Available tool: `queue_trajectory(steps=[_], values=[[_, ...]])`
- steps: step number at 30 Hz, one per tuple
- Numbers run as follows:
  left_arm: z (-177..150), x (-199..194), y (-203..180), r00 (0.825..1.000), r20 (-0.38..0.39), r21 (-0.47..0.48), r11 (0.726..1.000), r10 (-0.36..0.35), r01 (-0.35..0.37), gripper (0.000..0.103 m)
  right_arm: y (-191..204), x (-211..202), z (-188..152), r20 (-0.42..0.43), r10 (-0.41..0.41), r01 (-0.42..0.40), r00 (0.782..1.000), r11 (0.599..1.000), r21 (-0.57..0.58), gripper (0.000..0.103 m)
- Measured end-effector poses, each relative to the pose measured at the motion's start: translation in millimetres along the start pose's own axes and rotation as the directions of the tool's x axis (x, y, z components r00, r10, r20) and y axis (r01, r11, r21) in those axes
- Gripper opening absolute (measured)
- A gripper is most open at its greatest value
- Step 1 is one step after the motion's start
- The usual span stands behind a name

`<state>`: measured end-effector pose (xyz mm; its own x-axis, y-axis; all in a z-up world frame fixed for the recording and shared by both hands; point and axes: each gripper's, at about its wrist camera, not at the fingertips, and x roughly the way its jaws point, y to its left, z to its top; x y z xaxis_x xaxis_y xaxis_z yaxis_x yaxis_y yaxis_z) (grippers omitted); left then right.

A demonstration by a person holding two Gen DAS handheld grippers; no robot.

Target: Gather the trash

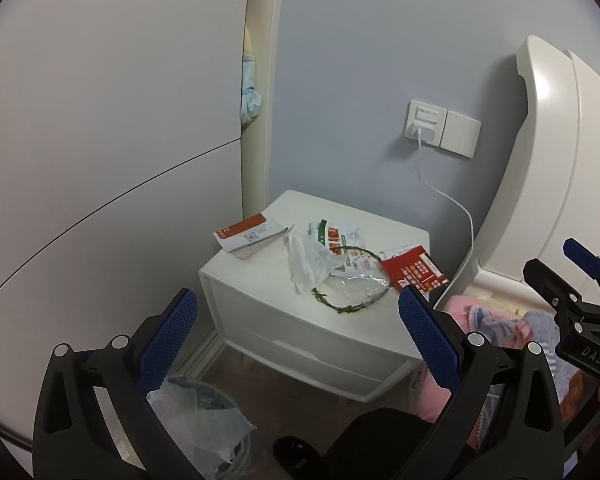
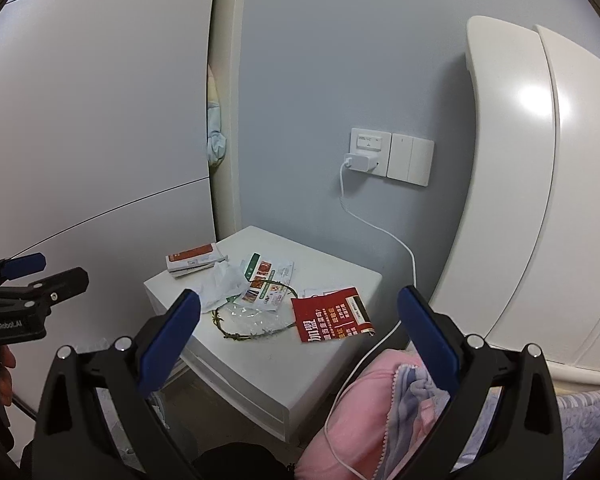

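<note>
Two claws were held above the floor in front of a white nightstand (image 1: 300,320), and both were seen wide open, with nothing between the blue pads. The left claw (image 1: 298,316) was raised over a bin lined with a plastic bag (image 1: 204,420), which stood on the floor just beside the nightstand, at its left. The right claw (image 2: 300,316) was held nearer to the bed, over a pink blanket (image 2: 364,400). The trash was all lying on the tabletop of the nightstand. An orange and white booklet (image 1: 246,236) was placed at the back left corner. Near it, a crumpled white plastic bag (image 1: 306,258) was spread in the middle, partly covering a printed leaflet (image 1: 342,242). A thin green twig ring (image 1: 350,308) was laid toward the front edge, around a piece of clear wrapping (image 1: 360,284). A red flyer (image 2: 332,314) was set at the right side, its corner reaching over the edge of the tabletop. On the wall behind, a white charger (image 2: 360,162) was plugged into a socket, and its cable (image 2: 384,236) was hanging down between the nightstand and the bed. A white headboard (image 2: 512,184) was seen at the right.
</note>
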<state>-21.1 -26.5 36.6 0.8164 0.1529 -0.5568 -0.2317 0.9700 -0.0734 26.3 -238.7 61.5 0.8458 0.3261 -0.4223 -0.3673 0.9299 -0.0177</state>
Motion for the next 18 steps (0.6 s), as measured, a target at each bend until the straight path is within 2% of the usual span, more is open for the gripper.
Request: queue_trajectory(steps=[12,18], values=[[-1.8,-9.0,6.7,1.0,0.001,-0.009,1.0,0.023,-0.023,0.097,0.6,-4.3,-0.5,-0.004,0.021,-0.021,1.0,1.0,-0.01,0.096],[-3.2,-12.6,4.5,1.0,0.002,0.027,1.0,0.016,-0.016,0.097,1.1,-3.7,-0.1,-0.024,0.047,-0.047,0.999,0.999,0.009,0.096]])
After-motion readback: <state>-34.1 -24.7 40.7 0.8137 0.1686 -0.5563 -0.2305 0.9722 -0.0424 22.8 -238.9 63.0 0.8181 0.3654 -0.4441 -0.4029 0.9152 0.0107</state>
